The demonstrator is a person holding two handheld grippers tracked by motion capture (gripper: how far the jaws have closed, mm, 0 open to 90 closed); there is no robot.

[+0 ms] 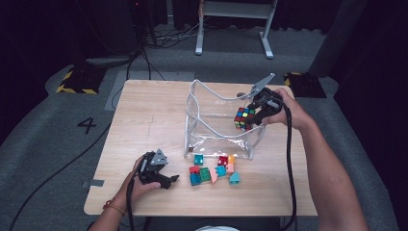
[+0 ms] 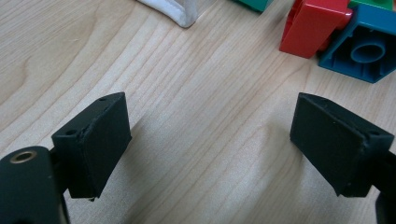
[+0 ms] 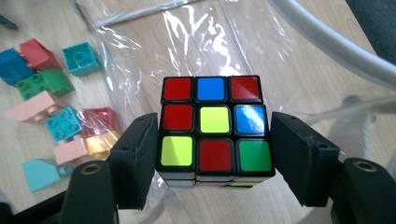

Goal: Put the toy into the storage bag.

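left claw (image 1: pixel 166 179) spread, empty, low over the pale wood-grain worktop (image 1: pixel 144 120) | toy bricks (image 1: pixel 214 171) scattered mid-front | right claw (image 1: pixel 250 120) pinching Rubik's cube (image 1: pixel 244 118) over clear plastic bag (image 1: pixel 211 120) | grey carpet (image 1: pixel 62 125), floor mark "4" (image 1: pixel 86 125), white stand (image 1: pixel 235 19) in the dark room behind

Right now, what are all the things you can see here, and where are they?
puzzle cube: one, multicoloured, clamped in the right gripper above the bag's open top
clear plastic bag: one, see-through with white trim, standing open mid-table
toy blocks: about ten, red, teal, green, pink, orange, clustered in front of the bag
table: one, light wood
white frame: one, on the floor behind the table
left gripper: black, open, low over bare table
right gripper: black, shut on the cube
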